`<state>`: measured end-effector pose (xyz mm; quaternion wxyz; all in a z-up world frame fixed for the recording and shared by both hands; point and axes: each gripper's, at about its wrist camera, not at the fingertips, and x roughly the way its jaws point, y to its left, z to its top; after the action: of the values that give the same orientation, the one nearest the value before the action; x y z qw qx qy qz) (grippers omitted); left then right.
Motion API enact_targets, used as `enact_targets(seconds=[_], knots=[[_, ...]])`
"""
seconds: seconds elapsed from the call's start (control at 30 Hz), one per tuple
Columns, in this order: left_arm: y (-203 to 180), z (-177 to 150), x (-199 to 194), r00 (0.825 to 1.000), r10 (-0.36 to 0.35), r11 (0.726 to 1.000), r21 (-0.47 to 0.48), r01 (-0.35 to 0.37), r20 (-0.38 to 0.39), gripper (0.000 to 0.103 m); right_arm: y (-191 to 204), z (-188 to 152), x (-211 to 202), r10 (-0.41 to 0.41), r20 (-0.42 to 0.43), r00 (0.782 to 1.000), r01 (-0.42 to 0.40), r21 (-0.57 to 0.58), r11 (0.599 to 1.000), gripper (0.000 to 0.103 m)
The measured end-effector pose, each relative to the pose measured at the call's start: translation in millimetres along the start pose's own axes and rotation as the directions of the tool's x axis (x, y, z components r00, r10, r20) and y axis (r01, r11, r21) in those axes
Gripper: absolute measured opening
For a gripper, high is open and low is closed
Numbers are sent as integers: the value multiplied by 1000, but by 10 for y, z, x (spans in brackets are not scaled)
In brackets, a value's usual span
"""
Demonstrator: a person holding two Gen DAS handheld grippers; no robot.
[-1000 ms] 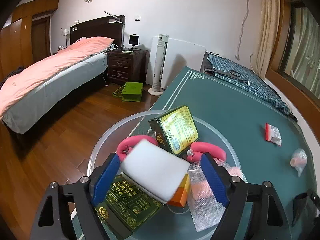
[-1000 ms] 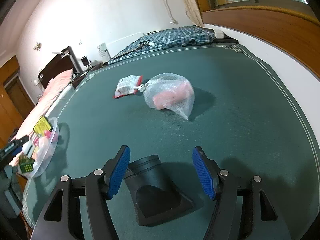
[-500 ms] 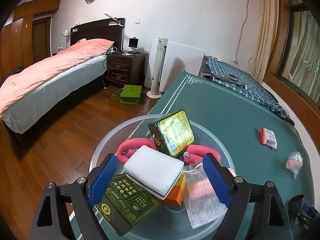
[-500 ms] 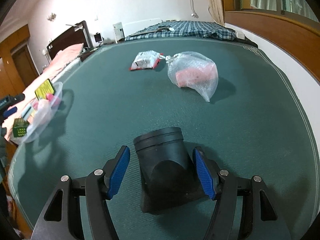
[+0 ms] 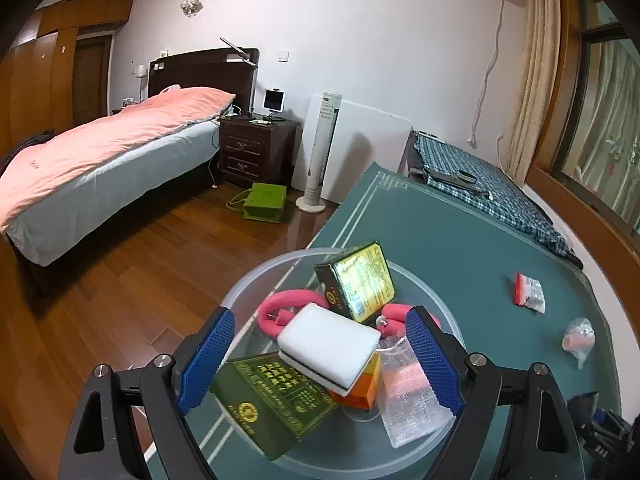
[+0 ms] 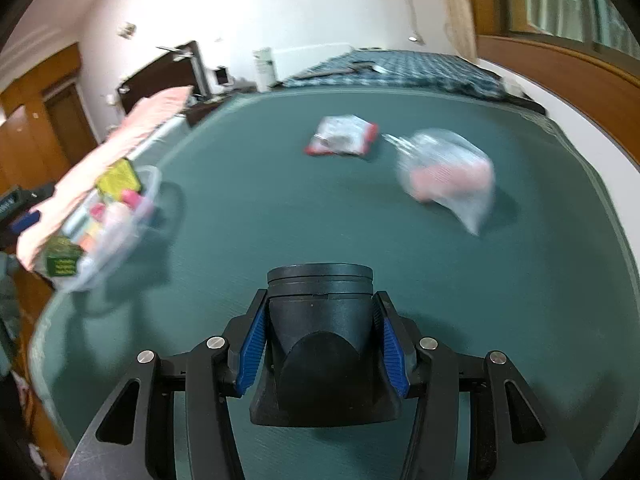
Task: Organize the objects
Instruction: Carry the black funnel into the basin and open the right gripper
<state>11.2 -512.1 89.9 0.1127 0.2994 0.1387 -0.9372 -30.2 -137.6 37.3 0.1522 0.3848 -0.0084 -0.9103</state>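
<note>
Half a second earlier the right gripper (image 6: 322,344) had stood with its blue pads apart on either side of the black nozzle-like part (image 6: 320,328); now the pads (image 6: 251,348) had come together and pressed against both its flanks, clamping it just above the green table cover (image 6: 280,200). That view was smeared with motion. Farther off on the cover lay a red-and-white packet (image 6: 342,141) and, just beside it, a clear bag with something pink inside (image 6: 448,176).

Over at the table's left edge, the left gripper (image 5: 318,364) hung wide apart and empty above the clear plastic bowl (image 5: 256,288), a little higher than before. Inside the bowl were heaped two green boxes (image 5: 354,280) (image 5: 272,396), a white sponge block (image 5: 328,346), an orange box (image 5: 366,388), pink foam-handled items (image 5: 286,308) and a bubble-wrap pouch (image 5: 408,392).
</note>
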Motion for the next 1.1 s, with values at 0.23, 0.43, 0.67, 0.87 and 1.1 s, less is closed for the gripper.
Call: enact_targets(seconds=[0.23, 0.43, 0.67, 0.87, 1.1], knots=[[118, -2, -71, 1000, 15, 1000, -15, -15, 12, 90, 608, 255, 15, 162, 19, 987, -159, -86, 983, 52], [228, -26, -122, 1000, 25, 999, -30, -24, 16, 90, 1233, 436, 36, 299, 23, 954, -290, -181, 940, 52], [309, -47, -179, 999, 38, 999, -30, -37, 24, 90, 1811, 565, 159, 391, 14, 920, -375, -255, 891, 52], [411, -71, -232, 998, 61, 998, -32, -60, 35, 90, 2094, 539, 343, 423, -29, 906, -414, -277, 867, 52], [500, -93, -250, 997, 64, 997, -49, -63, 33, 90, 2295, 563, 544, 432, -46, 901, -425, -297, 855, 52]])
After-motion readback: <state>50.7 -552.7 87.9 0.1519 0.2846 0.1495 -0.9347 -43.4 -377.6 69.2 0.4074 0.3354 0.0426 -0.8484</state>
